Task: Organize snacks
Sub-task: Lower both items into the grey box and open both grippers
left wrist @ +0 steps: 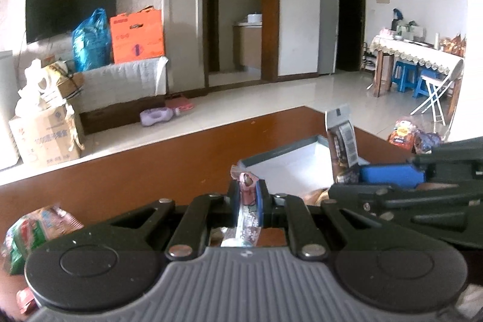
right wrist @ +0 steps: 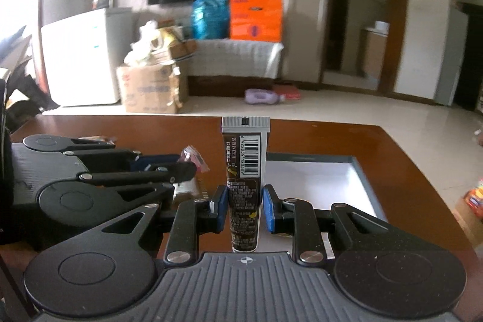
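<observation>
- Brown and shiny, the wooden table [left wrist: 126, 171] fills the middle of the left wrist view, with a white tray [left wrist: 289, 163] with a grey rim at about 2 o'clock.
- The left gripper [left wrist: 247, 198] is squeezed tight on a thin pink snack stick [left wrist: 246, 208]. The stick has a crinkly wrapper and its top end pokes up past the blue pads.
- The right gripper [left wrist: 350, 175] comes in from 3 o'clock, holding a dark snack tube [left wrist: 342, 138] upright over the near part of the tray.
- More snack bags wait on the table: a red and green one [left wrist: 33, 228] at 8 o'clock and an orange one [left wrist: 403, 135] at 3 o'clock.
- In the right wrist view, the right gripper [right wrist: 244, 208] has its blue pads narrow around the dark tube [right wrist: 245, 180]. They look just beside or barely touching it, so I think it is held.
- The tube stands straight, with a grey flat end on top, a barcode and tiny writing.
- The white tray [right wrist: 320, 186] sits right behind it, at 1 o'clock. The left gripper [right wrist: 193, 163] with its pink stick [right wrist: 194, 160] is at 9 o'clock.
- I think both snacks are being carried to the tray. Next, each one needs to go down inside the rim, and then the tongs open.
</observation>
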`<state>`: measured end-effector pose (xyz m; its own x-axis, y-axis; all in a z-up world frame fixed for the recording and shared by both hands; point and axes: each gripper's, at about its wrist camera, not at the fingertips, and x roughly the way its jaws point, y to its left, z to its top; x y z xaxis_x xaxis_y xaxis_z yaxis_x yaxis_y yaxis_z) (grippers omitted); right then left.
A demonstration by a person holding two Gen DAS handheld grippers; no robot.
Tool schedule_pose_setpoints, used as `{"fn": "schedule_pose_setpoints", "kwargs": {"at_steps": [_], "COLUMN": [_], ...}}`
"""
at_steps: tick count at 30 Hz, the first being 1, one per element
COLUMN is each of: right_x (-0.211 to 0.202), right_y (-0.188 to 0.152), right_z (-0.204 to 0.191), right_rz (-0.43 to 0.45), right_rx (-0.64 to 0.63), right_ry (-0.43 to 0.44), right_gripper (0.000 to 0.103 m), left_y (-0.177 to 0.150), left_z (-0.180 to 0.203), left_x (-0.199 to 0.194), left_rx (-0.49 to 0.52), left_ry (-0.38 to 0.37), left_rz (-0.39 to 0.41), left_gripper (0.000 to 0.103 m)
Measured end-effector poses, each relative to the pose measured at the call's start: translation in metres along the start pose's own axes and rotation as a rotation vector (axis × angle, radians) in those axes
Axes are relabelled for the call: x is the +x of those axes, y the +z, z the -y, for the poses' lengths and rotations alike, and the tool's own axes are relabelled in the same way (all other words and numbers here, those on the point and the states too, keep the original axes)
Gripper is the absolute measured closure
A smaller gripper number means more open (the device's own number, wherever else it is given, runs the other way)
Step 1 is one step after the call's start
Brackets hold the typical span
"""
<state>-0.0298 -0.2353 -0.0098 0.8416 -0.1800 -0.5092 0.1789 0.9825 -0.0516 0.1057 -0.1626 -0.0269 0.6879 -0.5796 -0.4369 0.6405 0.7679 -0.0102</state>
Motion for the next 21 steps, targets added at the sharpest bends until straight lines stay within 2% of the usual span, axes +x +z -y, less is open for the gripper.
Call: {"fn": "schedule_pose_setpoints", "kwargs": {"at_steps": [10, 21], "right_x": [0.004, 0.023], "right_y": [-0.011, -0.019], "right_z": [0.041, 0.063], "right_rz": [0.003, -0.028], "right_rx": [0.066, 0.115], "right_ry": [-0.12, -0.205], "right_gripper": [0.077, 0.077], "left_y": [0.015, 0.025], "left_z": [0.052, 0.074], "left_x": [0.028, 0.084], "left_rx": [0.003, -0.009], "left_ry": [-0.071, -0.11], "left_rz": [0.01, -0.007], "left_gripper": [0.095, 0.095]}}
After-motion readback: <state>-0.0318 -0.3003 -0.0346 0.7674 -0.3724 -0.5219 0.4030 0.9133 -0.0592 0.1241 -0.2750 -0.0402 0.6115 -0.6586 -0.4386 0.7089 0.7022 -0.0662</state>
